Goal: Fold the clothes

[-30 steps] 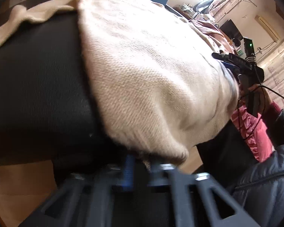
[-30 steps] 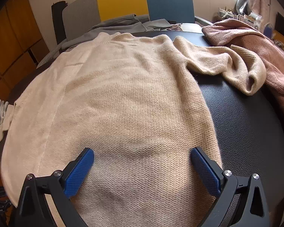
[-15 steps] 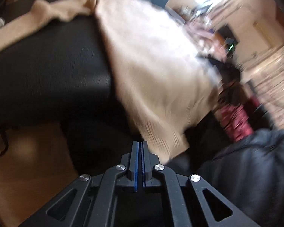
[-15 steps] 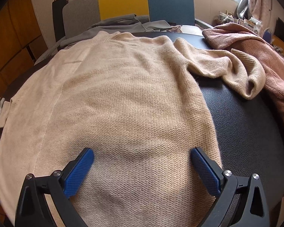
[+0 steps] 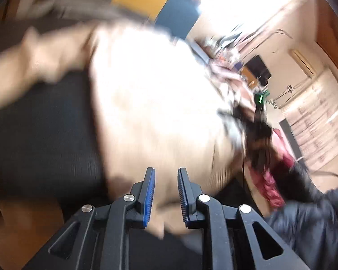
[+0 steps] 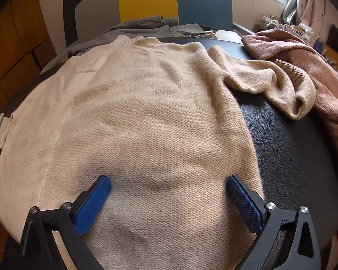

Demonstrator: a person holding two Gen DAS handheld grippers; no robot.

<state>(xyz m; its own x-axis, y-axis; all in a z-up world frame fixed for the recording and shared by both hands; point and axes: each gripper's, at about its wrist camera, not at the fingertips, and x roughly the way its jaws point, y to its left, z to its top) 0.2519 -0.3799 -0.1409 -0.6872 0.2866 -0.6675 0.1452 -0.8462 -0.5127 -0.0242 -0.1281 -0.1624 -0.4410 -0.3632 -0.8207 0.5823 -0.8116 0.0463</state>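
Observation:
A beige knit sweater [image 6: 146,117] lies spread flat on a black leather surface [image 6: 288,148], its right sleeve [image 6: 270,83] bunched at the far right. My right gripper [image 6: 169,186] is wide open, its blue pads resting on the sweater's lower body. In the blurred left wrist view the same sweater [image 5: 157,103] fills the middle. My left gripper [image 5: 165,175] is partly open at the sweater's near hem, with knit fabric showing between its jaws.
A pink-brown sweater [image 6: 304,54] lies at the right of the surface. Grey garments [image 6: 146,27] lie at the back before a grey, yellow and blue chair back [image 6: 151,0]. A black jacket sleeve [image 5: 315,220] shows at the right.
My left gripper was shut half a second ago and has opened partway while swinging up toward the sweater's hem; its view is motion-blurred. My right gripper has hardly moved.

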